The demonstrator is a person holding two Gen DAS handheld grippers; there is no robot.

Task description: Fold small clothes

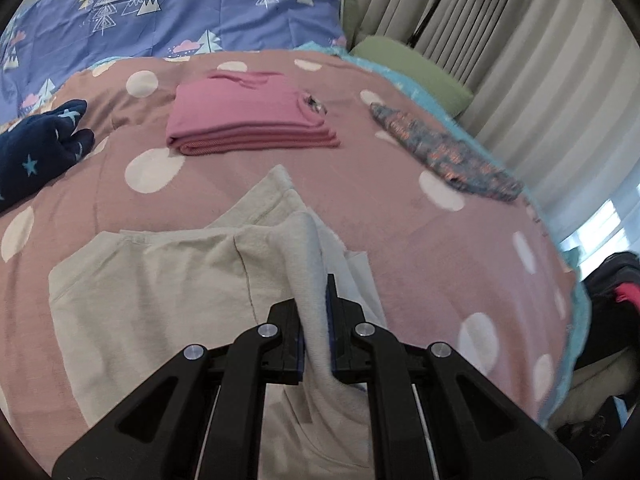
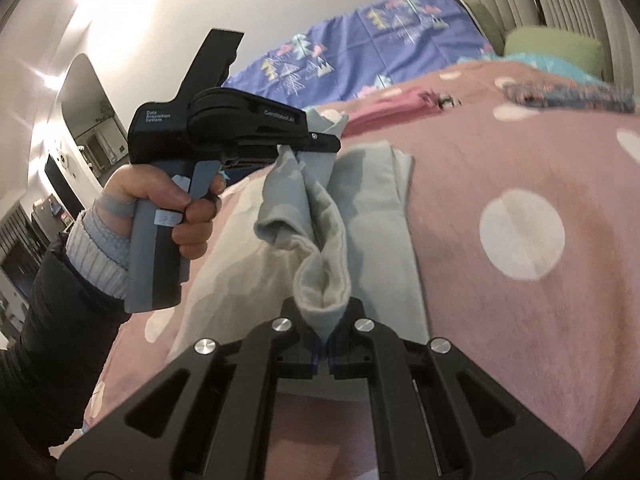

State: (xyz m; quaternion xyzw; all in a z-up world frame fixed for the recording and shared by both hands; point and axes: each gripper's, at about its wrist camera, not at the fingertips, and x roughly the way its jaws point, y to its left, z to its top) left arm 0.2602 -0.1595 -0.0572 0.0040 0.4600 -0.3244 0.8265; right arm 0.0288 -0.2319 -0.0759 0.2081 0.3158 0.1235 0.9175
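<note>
Nearest in the L wrist view, the left gripper point(image 1: 318, 320) has its tongs pressed on a raised ridge of the cream garment point(image 1: 160, 280), fabric bunched up btwn the two blue pads. Rest of that garment lies spread on the pink dotted bedspread point(image 1: 440, 248), mostly to the left of the tongs.

R wrist view: the right gripper point(image 2: 325, 334) pinches another bunched fold of the same cream garment point(image 2: 320, 264), lifted off the bed w/ cloth hanging btwn the two tools. Just beyond, left of centre, the left gripper point(image 2: 320, 142) shows from the side, held by the left hand point(image 2: 180, 204), fingers wrapped round its grey handle; cloth is caught in its tip.

Farther back, mid-bed, a folded pink garment point(image 1: 248, 120) sits flat. Far left, a navy star-print item point(image 1: 36, 148); far right, a patterned blue-orange cloth point(image 1: 444, 152) near the bed edge. Beyond: blue tree-print bedding point(image 1: 180, 8), a green pillow point(image 1: 420, 72), curtains point(image 1: 520, 40).
</note>
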